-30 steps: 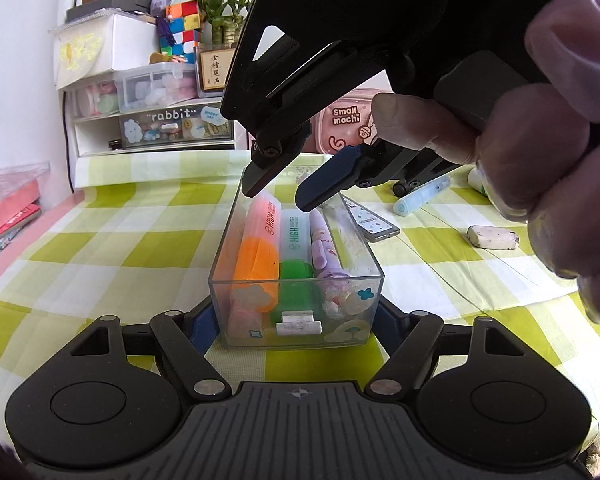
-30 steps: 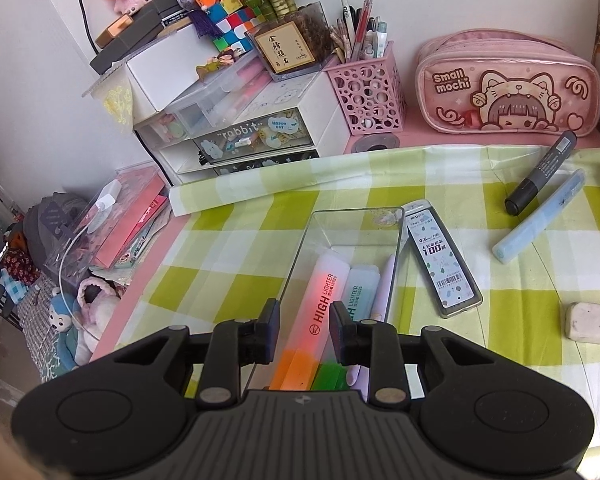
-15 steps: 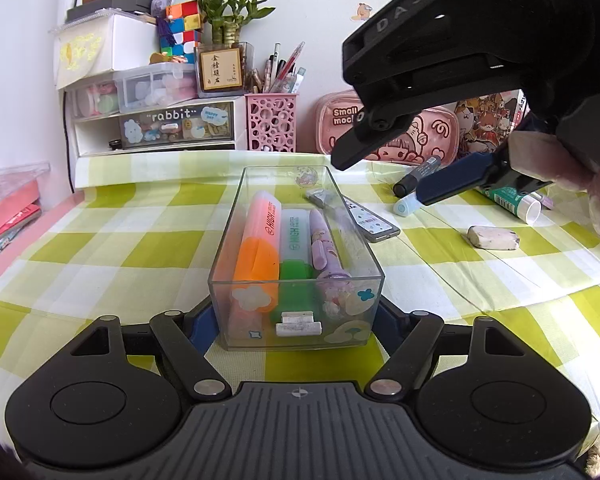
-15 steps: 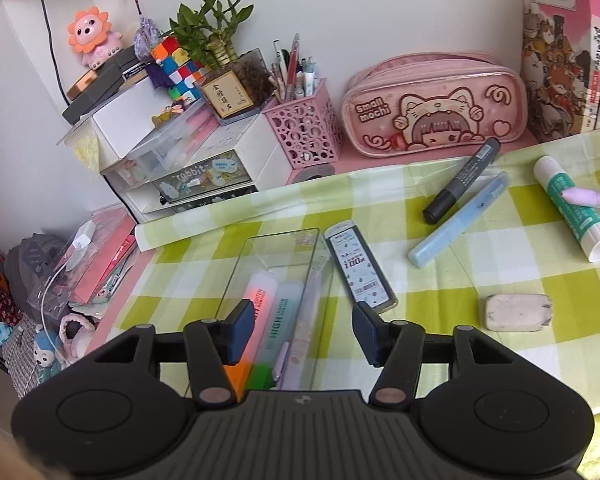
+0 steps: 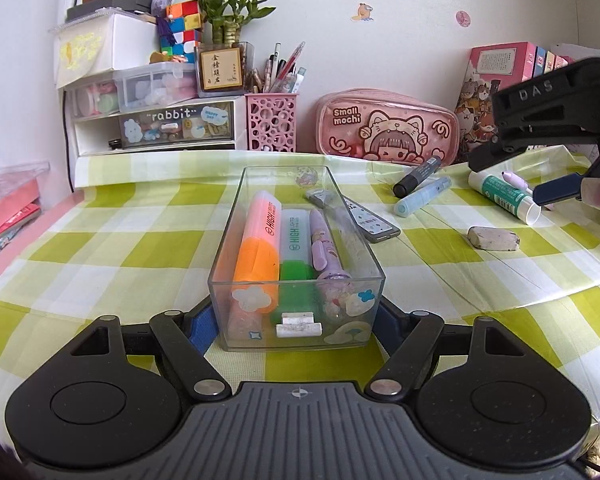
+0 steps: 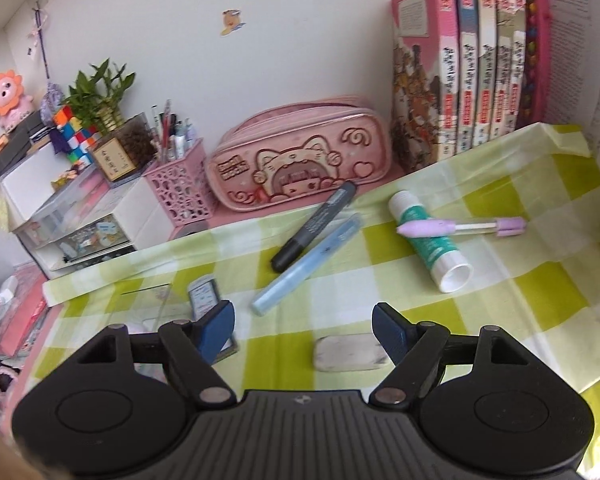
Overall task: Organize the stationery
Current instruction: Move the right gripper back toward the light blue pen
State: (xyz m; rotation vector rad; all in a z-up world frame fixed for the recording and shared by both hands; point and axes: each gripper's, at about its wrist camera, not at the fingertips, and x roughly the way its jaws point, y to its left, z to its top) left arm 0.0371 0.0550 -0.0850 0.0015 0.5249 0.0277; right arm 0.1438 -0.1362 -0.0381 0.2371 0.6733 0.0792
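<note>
Left tool (image 5: 298, 322) clamps the near end of a clear plastic organizer box (image 5: 296, 312), its blue pads pressed against the box's two long side walls, holding it square on the green-and-white checked cloth of the desk (image 5: 112, 248). Inside the box, running lengthwise away from that tool, lie an orange highlighter (image 5: 260, 248), a green highlighter (image 5: 296, 256) and a purple pen (image 5: 324, 248), side by side; a small white clip-like piece (image 5: 299, 324) sits at the near wall. Right tool (image 6: 303, 326) hovers over the right part of the desk with its jaws opening and nothing between the pads; in the left wrist view it shows at the right edge, well apart from the box. Directly below and between its spread fingers lies a white eraser (image 6: 350, 352), flat on the cloth and untouched. Just beyond its left finger rests a flat lead-refill case (image 6: 204, 300), beside the box's far right corner. Farther ahead, a pale blue pen (image 6: 308, 264) and a black marker (image 6: 314, 226) lie slanted, nearly parallel and close together. To the right of them a green-labelled glue stick (image 6: 430, 240) lies on its side, with a slim lilac pen (image 6: 460, 227) resting across it. At the back of the desk stand a pink pencil case (image 6: 300, 160), a pink mesh pen holder (image 6: 180, 188) and a row of books (image 6: 468, 64).
</note>
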